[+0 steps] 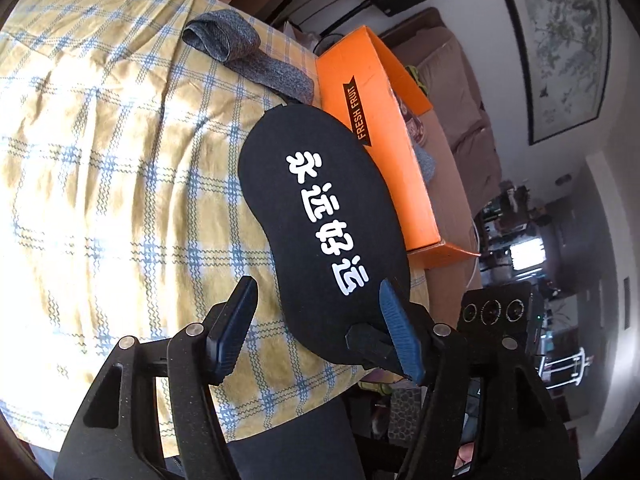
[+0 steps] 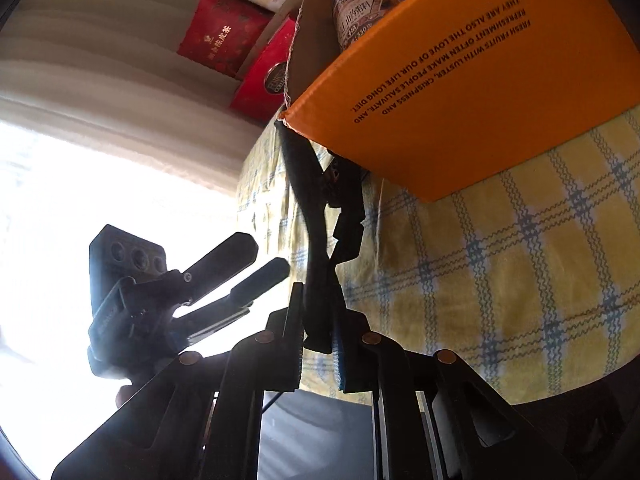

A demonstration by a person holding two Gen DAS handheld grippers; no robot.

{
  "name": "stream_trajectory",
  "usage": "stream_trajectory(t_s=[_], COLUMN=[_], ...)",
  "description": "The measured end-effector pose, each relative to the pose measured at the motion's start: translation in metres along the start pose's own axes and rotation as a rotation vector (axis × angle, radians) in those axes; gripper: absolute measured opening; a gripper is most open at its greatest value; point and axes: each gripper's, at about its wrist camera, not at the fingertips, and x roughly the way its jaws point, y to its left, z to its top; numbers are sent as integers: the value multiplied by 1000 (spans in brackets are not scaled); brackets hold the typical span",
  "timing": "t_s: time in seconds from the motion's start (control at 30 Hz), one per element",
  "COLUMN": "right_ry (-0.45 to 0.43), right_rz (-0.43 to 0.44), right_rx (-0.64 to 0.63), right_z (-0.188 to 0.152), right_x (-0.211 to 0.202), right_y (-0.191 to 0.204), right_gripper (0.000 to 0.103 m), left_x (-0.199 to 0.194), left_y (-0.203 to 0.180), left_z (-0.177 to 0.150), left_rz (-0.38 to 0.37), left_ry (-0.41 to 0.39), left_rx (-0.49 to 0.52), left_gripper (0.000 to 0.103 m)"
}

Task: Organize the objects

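Observation:
A black eye mask (image 1: 324, 216) with white characters hangs in the air over the yellow checked cloth (image 1: 120, 160), held edge-on in the right wrist view (image 2: 316, 240). My right gripper (image 2: 318, 344) is shut on the mask's near end. My left gripper (image 1: 316, 320) is open, its fingers either side of the mask's lower end, not closed on it. The left gripper also shows in the right wrist view (image 2: 256, 264), open, left of the mask. An orange "FRESH FRUIT" box (image 1: 372, 128) stands at the table's edge, holding a jar (image 2: 360, 8) and other items.
A folded grey cloth (image 1: 240, 48) lies on the checked cloth behind the mask, next to the orange box (image 2: 460, 92). Red packages (image 2: 224, 40) stand beyond the box by a bright window. The table edge runs just below the grippers.

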Motion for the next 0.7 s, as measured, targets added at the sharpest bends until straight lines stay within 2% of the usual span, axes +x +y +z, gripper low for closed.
stream_trajectory(t_s=[0.07,0.23,0.37,0.4,0.47,0.5,0.53,0.7], right_ry=[15,21,20,21,20,17,14,-21], right_rz=[37,24,29,31,19,4,-13,-118], right_rx=[29,1,-13,-22,-44,-64,-86,-200], right_z=[0,-4,-5,-5,-6,-6,-6,-8], right_x=[3,2,0,1,2,2,3,1], right_y=[-3,3,7,10,17,21,26,46], right_gripper=[11,11,11,11,11,11,11,11], left_x=[6,9,15,16,15,14,12,-3], left_y=[1,10,14,12,10,9,7,-4], left_z=[-3,2,4,3,3,3,4,5], left_rz=[-27,-40,-69,-69,-53,-34,-20,-8], left_ry=[16,-5,13,10,-7,-15,-23,-69], left_rx=[-15,-59,-84,-81,-75,-64,-55,-12], left_gripper=[60,60,59,55,37,17,14,10])
